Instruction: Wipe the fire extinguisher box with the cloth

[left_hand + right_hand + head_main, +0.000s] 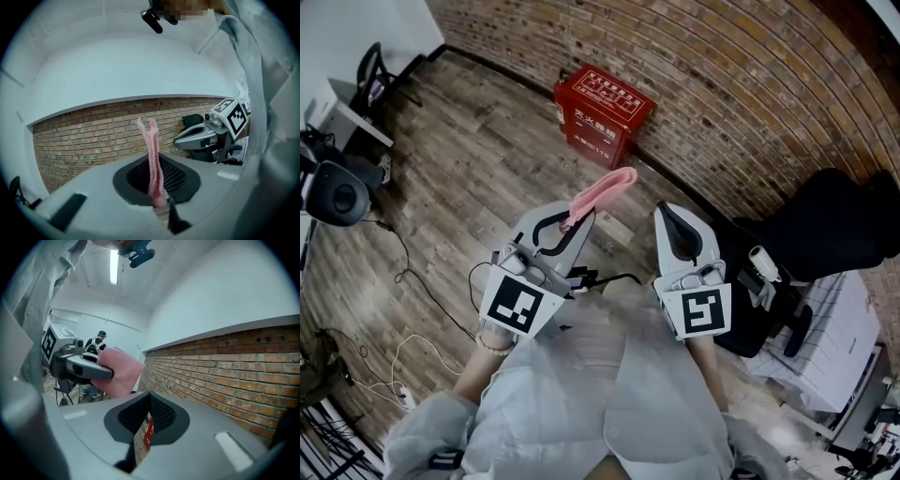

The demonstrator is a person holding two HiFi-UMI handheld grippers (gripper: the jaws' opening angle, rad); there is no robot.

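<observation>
Items counted: two hand-held grippers, one cloth, one fire extinguisher box.

The left gripper (573, 223) is clamped on the pink cloth (602, 191). In the left gripper view the cloth stands upright out of the pinch in a narrow, folded strip. In the head view its free end points forward and to the right.

The right gripper (668, 212) holds nothing. Its jaws are drawn together, leaving only a thin slit. The two grippers are held side by side, apart from each other, in front of the person's body.

The red fire extinguisher box (602, 112) sits on the floor with its back against the foot of the wall and its lid closed. It lies ahead of both grippers and neither the cloth nor a gripper touches it. A sliver of it shows through the slit in the right gripper view.

Surface: a wooden plank floor (478, 169), with several loose cables (398, 277) trailing on it at the left.

Room: one brick wall (722, 84) along the far side, painted white above the brick. One black chair (834, 225) stands at the right, near the wall. One strip light (114, 266) is lit on the ceiling.
</observation>
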